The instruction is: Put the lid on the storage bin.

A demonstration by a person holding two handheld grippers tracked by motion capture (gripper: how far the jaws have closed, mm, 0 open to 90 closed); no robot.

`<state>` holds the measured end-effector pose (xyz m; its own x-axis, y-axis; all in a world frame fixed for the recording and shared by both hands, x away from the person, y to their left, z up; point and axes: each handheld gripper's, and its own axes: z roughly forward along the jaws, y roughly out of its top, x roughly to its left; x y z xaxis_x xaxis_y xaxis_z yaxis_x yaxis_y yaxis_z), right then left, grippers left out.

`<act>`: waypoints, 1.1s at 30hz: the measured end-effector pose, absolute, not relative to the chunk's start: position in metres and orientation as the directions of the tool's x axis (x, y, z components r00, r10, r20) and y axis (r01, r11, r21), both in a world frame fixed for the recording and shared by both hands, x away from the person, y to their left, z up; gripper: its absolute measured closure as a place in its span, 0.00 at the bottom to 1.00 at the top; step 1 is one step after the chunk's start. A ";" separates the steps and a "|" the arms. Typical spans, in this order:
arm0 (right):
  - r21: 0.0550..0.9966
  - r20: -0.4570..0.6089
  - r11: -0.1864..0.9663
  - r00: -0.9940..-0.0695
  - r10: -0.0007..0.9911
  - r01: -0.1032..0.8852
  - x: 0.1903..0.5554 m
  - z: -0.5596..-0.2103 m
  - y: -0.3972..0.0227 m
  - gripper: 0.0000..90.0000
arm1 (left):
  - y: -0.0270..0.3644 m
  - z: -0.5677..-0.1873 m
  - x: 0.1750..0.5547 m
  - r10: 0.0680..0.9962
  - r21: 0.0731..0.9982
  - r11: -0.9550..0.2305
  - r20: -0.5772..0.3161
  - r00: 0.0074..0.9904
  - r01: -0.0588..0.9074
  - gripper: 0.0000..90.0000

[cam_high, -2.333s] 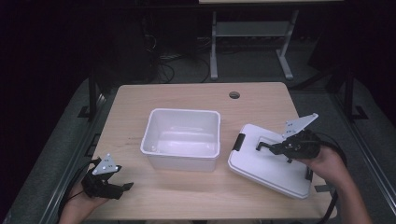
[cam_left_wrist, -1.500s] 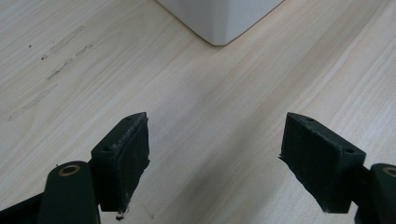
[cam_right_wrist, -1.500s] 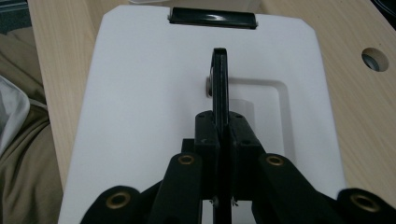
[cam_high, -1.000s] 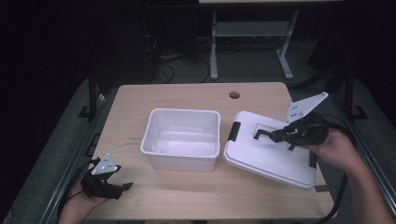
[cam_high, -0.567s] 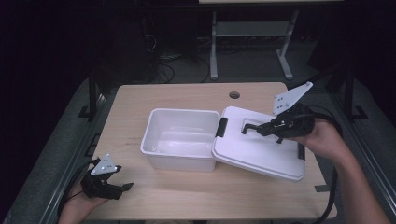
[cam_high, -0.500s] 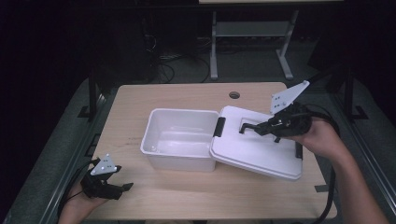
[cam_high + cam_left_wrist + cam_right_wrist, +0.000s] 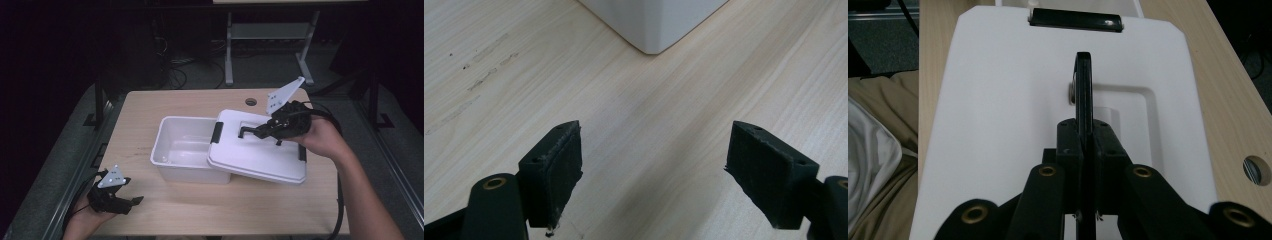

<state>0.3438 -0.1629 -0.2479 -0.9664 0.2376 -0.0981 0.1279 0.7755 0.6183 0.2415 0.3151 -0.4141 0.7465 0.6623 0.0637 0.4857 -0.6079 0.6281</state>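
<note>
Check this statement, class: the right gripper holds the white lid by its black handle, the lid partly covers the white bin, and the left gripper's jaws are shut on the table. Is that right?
Not quite. The left gripper has its jaws wide open, nothing between them, as the left gripper view shows. The rest stands: the right gripper holds the lid by its handle, partly over the bin.

- Right hand-held gripper (image 7: 1083, 150) clamped on thin black handle (image 7: 1083, 85) of flat white plastic lid (image 7: 998, 100).
- Black latch (image 7: 1075, 20) at lid's far edge.
- Pale wooden counter (image 7: 1228, 110) beneath.
</note>
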 end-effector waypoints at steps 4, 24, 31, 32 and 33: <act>0.620 -0.100 0.777 -0.971 0.219 0.111 0.349 -0.247 -0.150 0.93 | 0.317 -0.413 0.241 0.662 0.630 -0.608 0.065 0.747 0.484 0.24; 0.608 -0.089 0.791 -0.984 0.151 0.066 0.369 -0.245 -0.096 0.93 | 0.318 -0.413 0.240 0.663 0.635 -0.602 0.062 0.746 0.483 0.24; 0.610 -0.086 0.791 -0.988 0.126 0.048 0.375 -0.243 -0.078 0.93 | 0.319 -0.413 0.240 0.665 0.637 -0.598 0.055 0.745 0.486 0.24; 0.612 -0.081 0.789 -0.989 0.123 0.048 0.376 -0.243 -0.076 0.93 | 0.318 -0.413 0.240 0.666 0.638 -0.597 0.056 0.744 0.486 0.24; 0.613 -0.078 0.789 -0.990 0.120 0.047 0.376 -0.242 -0.074 0.93 | 0.318 -0.413 0.240 0.665 0.635 -0.600 0.058 0.745 0.487 0.24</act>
